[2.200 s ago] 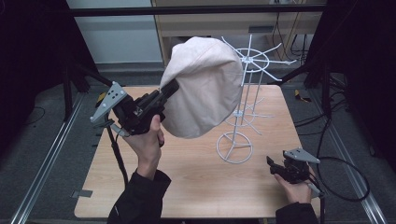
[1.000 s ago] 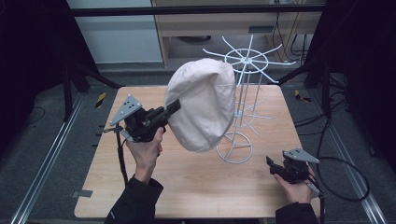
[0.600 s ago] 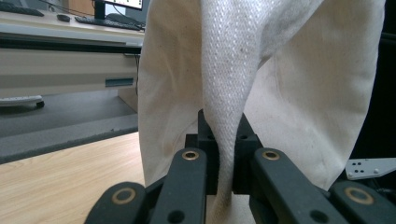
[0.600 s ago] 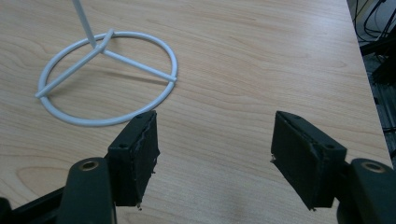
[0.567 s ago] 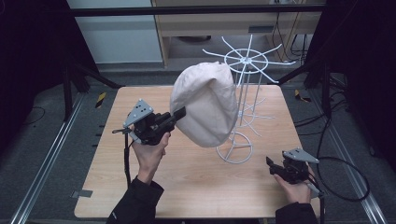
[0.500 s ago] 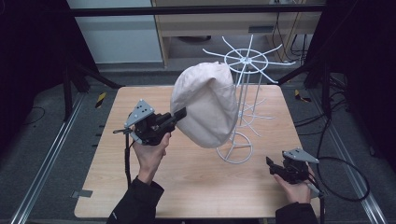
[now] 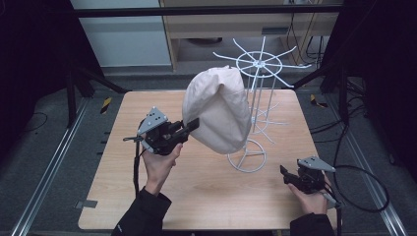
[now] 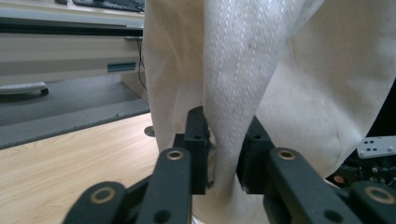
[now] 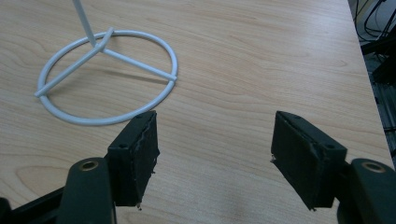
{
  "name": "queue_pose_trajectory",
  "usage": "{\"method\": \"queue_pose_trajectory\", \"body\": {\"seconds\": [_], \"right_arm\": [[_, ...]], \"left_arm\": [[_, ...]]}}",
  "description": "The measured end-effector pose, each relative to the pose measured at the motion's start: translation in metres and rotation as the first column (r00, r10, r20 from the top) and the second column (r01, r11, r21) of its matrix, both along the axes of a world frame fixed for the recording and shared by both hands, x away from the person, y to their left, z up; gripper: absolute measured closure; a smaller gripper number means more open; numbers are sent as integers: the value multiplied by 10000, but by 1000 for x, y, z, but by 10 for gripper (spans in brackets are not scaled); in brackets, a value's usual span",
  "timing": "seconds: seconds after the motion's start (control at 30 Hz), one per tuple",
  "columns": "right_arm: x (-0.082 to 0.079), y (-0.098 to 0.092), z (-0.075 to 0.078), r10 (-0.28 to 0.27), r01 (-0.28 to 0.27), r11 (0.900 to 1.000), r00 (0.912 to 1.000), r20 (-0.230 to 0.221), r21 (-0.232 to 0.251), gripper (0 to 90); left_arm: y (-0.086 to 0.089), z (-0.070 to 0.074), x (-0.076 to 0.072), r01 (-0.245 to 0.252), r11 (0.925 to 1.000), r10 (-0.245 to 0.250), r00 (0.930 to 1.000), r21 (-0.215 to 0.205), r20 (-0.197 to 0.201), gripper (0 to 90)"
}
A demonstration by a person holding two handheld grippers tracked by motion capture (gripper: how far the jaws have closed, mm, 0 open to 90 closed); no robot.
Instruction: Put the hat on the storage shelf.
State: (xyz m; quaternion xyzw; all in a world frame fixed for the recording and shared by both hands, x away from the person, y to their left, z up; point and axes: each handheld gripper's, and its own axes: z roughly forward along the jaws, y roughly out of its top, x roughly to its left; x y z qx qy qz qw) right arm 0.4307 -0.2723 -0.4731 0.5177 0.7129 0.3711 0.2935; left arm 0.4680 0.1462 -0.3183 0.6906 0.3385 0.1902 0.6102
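Now, left gripper (image 8: 223, 151) loosening, hat (image 7: 216, 110) between

Table (image 7: 206, 196): near half bare wood, open passage between both hands. White wire stand (image 7: 255, 98) blocks centre-right; its ring base (image 9: 109, 77) sits at 11 o'clock from the right gripper (image 9: 215, 154). Cream hat (image 7: 216, 115) hangs at 9 o'clock off the stand, crowding the left gripper (image 7: 193, 126). Left edge free.

High view overhead; gripper views close, table-level.

Cream woven-textured hat (image 7: 216, 115), white wire stand (image 7: 255, 93), black tongs (image 7: 193, 124), pale wood-grain table (image 7: 206, 187)
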Motion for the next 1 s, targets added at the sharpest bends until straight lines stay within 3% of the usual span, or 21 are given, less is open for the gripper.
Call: {"method": "queue_pose_trajectory", "body": {"seconds": [0.27,0.53,0.73,0.77,0.8,0.83,0.87,0.93,1.0], "right_arm": [[0,0,0,-15,15,10000,10000,-13,21,318],[0,-1,0,-39,39,10000,10000,-15,1,315],[-1,-1,-1,-50,50,10000,10000,-21,2,311],[-1,-1,-1,-44,44,10000,10000,21,-48,308],[-1,-1,-1,-44,44,10000,10000,21,-48,308],[-1,-1,-1,-65,65,10000,10000,4,5,306],[-1,-1,-1,-69,69,10000,10000,2,2,306],[-1,-1,-1,-79,79,10000,10000,11,-17,305],[-1,-1,-2,-82,82,10000,10000,-2,-13,301]], "left_arm": [[11,-7,-5,-353,9991,352,9994,232,17,563],[40,-18,-18,-1013,9920,1015,9948,760,12,441],[64,-36,-24,-1607,9805,1641,9862,1132,-211,381],[73,-44,-25,-1780,9741,1846,9822,1394,-357,372],[73,-44,-25,-1780,9741,1846,9822,1394,-357,367],[80,-51,-27,-1986,9655,2085,9771,1686,-432,361],[84,-56,-28,-2043,9616,2162,9752,1831,-476,356],[89,-60,-29,-2074,9595,2220,9733,1907,-582,333],[99,-71,-30,-2217,9530,2433,9662,2063,-857,333]]}}
